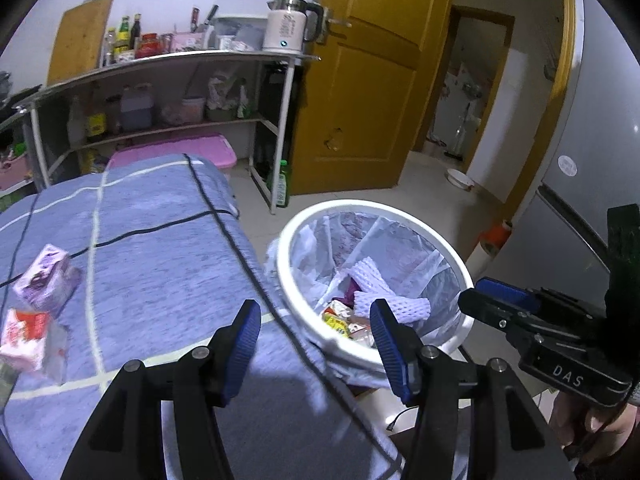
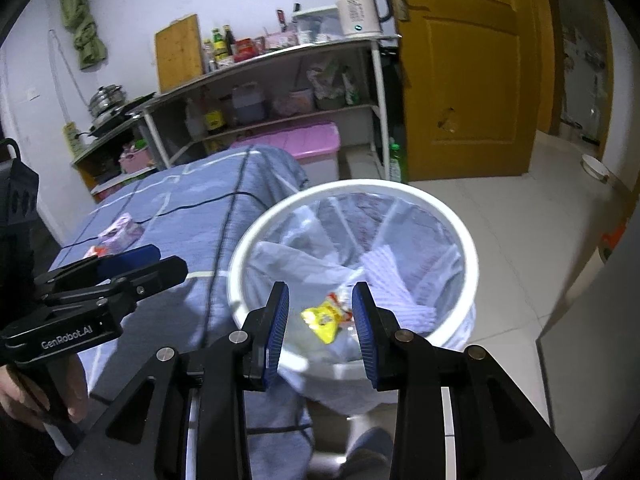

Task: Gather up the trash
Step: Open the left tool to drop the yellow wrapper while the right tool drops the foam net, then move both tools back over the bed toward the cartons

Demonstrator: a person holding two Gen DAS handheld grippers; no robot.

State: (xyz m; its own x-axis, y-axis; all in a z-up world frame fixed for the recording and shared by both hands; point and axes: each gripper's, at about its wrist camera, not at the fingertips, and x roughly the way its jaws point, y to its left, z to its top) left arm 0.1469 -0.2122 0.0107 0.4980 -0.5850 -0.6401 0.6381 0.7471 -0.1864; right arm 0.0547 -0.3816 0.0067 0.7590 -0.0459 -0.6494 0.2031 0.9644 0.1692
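- The right gripper (image 2: 320, 320) hangs over the near rim of the white trash bin (image 2: 472, 248), jaws apart and nothing between them; the yellow snack wrapper (image 2: 322, 318) seen through the gap lies down inside the bin liner, not in the grip.
- The left gripper (image 1: 316, 336) is likewise spread wide and empty, poised over the corner of the table nearest the bin, where the blue checked cloth (image 1: 168, 264) drapes over the edge.
- What is left to collect sits on the cloth toward the table's left edge: a purple-and-white carton (image 1: 46, 280) and, just nearer, a red-and-white tissue pack (image 1: 30, 340), the two touching or very nearly so (hard to say which).
- Both pieces lie to the left of the left gripper and well apart from the right one, so the left hand looks the nearer by a good way.
- The carton's long axis runs slantwise, from the table's left edge up toward its middle; my guess is the jaws would need turning to close across its narrow side.
- The bin stands on the floor just beside the table's right edge, already holding white foam netting (image 1: 376, 292) and wrappers.
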